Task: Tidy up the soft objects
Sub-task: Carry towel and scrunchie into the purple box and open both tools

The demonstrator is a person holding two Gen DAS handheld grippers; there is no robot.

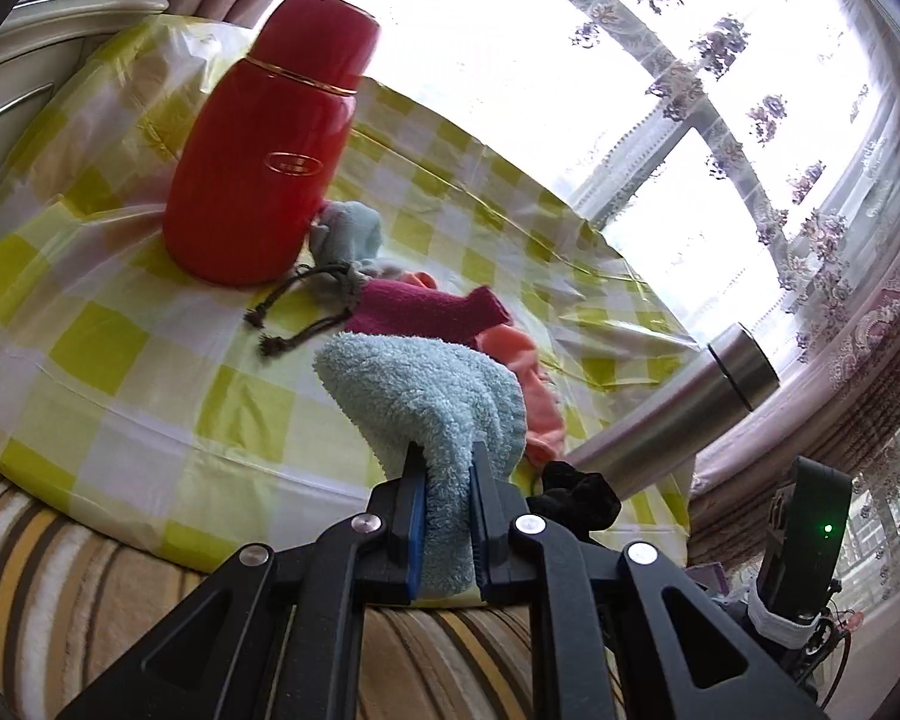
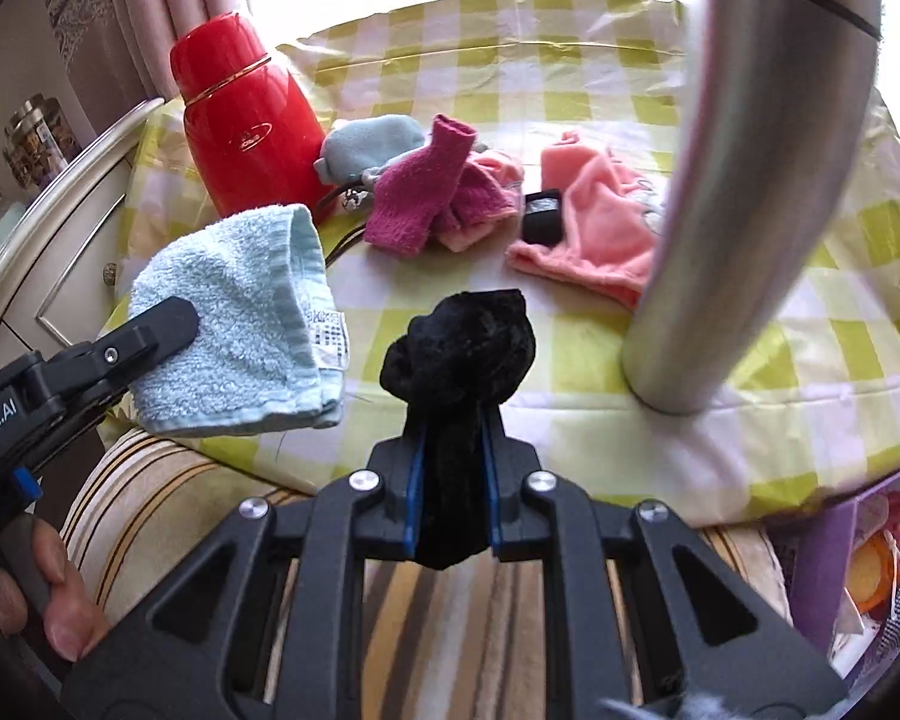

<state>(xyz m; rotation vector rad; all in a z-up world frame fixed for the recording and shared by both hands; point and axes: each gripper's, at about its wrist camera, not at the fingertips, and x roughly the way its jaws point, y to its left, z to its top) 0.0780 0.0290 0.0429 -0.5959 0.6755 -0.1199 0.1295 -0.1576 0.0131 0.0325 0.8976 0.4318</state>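
grip: my left gripper (image 1: 444,474) pinches the blue terry washcloth (image 1: 426,384) | my right gripper (image 2: 453,450) clamps the black fuzzy sock (image 2: 462,342) | both lifted clear for sorting | magenta sock (image 2: 426,192) at 12 o'clock

We see a looped, fluffy terry towel (image 2: 234,312) and a plush black cloth (image 2: 462,342) pinched between matt black plastic grippers, a glossy red flask (image 2: 246,114) at ten o'clock, a brushed-metal flask (image 2: 744,180) at two, fuzzy magenta socks (image 2: 426,192), and a shiny, creased plastic tablecloth (image 2: 570,90).
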